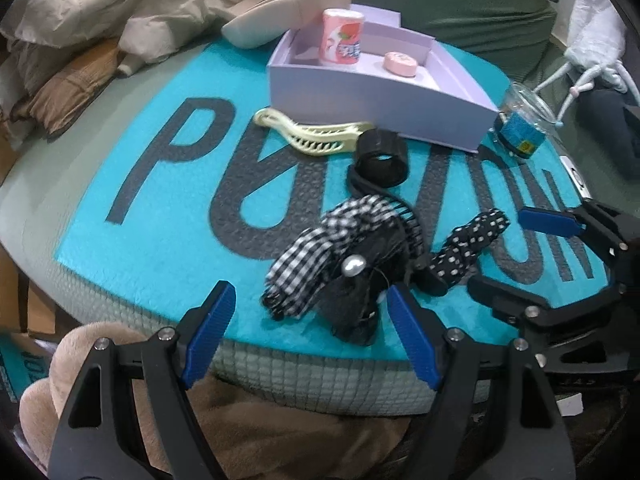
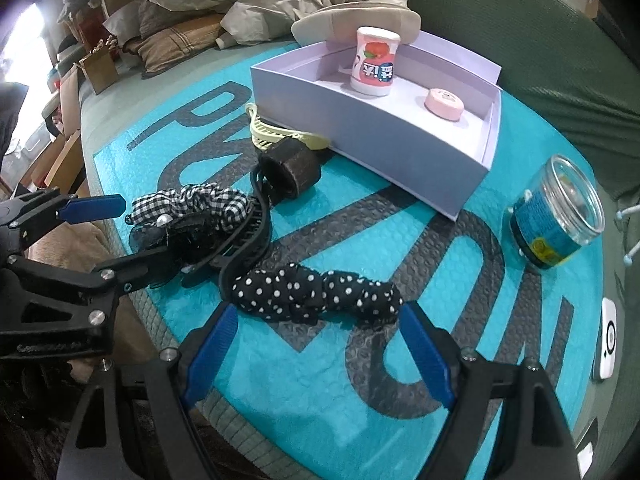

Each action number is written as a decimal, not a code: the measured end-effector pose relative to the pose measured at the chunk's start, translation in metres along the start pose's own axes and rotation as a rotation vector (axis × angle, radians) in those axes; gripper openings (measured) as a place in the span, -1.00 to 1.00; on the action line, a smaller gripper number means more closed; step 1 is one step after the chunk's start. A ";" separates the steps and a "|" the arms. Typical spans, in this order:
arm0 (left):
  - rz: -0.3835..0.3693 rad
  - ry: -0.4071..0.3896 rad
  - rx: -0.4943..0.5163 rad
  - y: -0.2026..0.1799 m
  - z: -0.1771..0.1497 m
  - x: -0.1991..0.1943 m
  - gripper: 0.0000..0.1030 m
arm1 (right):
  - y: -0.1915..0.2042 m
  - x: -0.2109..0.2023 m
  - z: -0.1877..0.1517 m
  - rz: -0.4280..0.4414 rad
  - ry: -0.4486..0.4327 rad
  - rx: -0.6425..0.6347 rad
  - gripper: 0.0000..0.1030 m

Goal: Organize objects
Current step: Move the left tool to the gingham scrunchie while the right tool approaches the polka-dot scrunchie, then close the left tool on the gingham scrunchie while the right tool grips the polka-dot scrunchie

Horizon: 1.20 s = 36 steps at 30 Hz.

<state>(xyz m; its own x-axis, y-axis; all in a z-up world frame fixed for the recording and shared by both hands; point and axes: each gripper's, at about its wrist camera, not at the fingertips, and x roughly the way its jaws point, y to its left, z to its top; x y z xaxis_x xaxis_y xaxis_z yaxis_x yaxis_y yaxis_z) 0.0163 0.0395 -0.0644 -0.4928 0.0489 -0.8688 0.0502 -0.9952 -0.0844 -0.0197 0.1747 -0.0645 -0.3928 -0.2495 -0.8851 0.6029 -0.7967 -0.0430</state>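
**Both tongs spread wide over the hair accessories at the near edge of the mat**

I am looking down my left gripper (image 1: 308,332), and its blue pads are standing wide apart with nothing between them. Just ahead of it, in the lower middle of the left wrist frame, the checked scrunchie (image 1: 316,240) is lying bunched against a black hair clip (image 1: 360,300) that is carrying a pearl bead. A black comb headband (image 1: 404,216) is curling out from under them toward the centre of the frame.

My right gripper (image 2: 316,354) is also gaping open and holding nothing. The polka-dot scrunchie (image 2: 320,292) is stretching across the right wrist frame just above its fingertips, and I cannot tell whether the pads are touching the fabric. In the left wrist view the same gripper is showing at the right edge, one blue pad above the scrunchie's end.

Everything is sitting on a teal padded mat (image 1: 160,220) printed with large dark letters. In the upper middle of both frames, the lavender box (image 1: 360,92) is standing open, with a pink-and-white bottle (image 1: 342,38) upright inside it and a small pink round tin (image 1: 401,63) lying beside that. A pale yellow claw clip (image 1: 316,136) is lying against the box's near wall, and a black cylindrical ring (image 1: 382,158) is resting just in front of it. At the right of the frames, a clear jar (image 2: 556,216) with a blue label is lying on its side, apart from the box. A beige cap (image 2: 360,20) and crumpled bedding (image 1: 120,4) are filling the upper left.
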 end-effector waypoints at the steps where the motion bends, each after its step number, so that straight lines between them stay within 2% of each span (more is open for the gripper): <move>1: -0.006 -0.003 0.010 -0.002 0.001 0.000 0.51 | 0.000 0.001 0.000 0.001 0.000 -0.002 0.63; 5: -0.007 0.002 0.043 -0.009 0.006 0.004 0.45 | -0.005 0.005 0.001 -0.006 0.000 -0.018 0.63; 8: -0.029 0.012 0.054 -0.012 0.008 0.008 0.33 | -0.006 0.008 0.002 0.002 -0.004 -0.029 0.63; 10: -0.039 0.013 0.062 -0.013 0.009 0.011 0.18 | -0.006 0.011 0.003 0.003 0.001 -0.040 0.63; 15: -0.054 0.024 0.054 -0.011 0.010 0.016 0.07 | -0.005 0.021 0.007 0.023 0.016 -0.053 0.63; 25: -0.076 0.057 -0.012 0.002 0.007 0.023 -0.05 | -0.006 0.037 0.011 0.025 0.065 -0.037 0.63; 28: -0.085 0.054 -0.025 0.005 0.006 0.023 -0.07 | -0.004 0.038 0.012 0.027 0.068 -0.035 0.57; 31: -0.089 0.051 -0.027 0.006 0.005 0.022 -0.11 | -0.003 0.036 0.013 0.035 0.071 -0.037 0.42; 34: -0.093 0.049 -0.038 0.008 0.004 0.020 -0.18 | -0.001 0.035 0.014 0.037 0.066 -0.045 0.12; 35: -0.095 0.046 -0.044 0.009 0.004 0.018 -0.19 | 0.000 0.033 0.014 0.040 0.062 -0.053 -0.08; 36: -0.094 0.044 -0.050 0.010 0.003 0.017 -0.20 | 0.001 0.032 0.014 0.039 0.062 -0.055 -0.18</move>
<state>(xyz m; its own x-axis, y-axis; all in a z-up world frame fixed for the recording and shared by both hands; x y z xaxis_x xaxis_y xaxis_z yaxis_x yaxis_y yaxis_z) 0.0059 0.0299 -0.0785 -0.4590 0.1469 -0.8762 0.0488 -0.9806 -0.1900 -0.0415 0.1579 -0.0865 -0.3254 -0.2442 -0.9135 0.6548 -0.7551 -0.0314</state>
